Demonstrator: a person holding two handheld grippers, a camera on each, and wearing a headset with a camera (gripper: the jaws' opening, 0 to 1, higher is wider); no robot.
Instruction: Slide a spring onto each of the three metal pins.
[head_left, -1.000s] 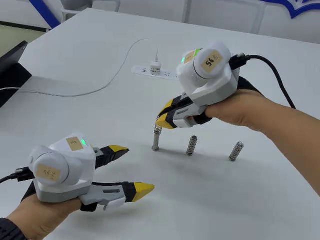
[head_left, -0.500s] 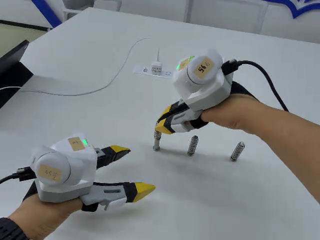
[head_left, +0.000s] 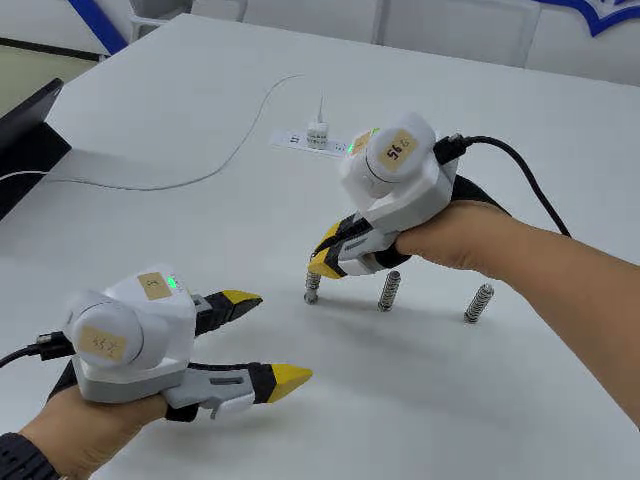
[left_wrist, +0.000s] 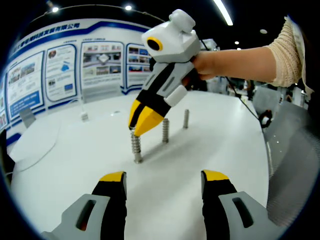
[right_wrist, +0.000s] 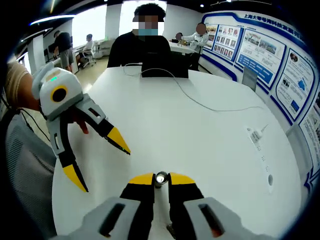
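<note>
Right claw pinching spring on pin — left claw spread wide.

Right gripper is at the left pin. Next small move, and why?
Probably open the right gripper and lift clear: its fingers pinch the top of the spring, whose coils already reach near the foot of the left pin. Middle spring and right spring look seated too.

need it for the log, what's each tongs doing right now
Left tongs: open, empty.
Right tongs: shut on the spring.
</note>
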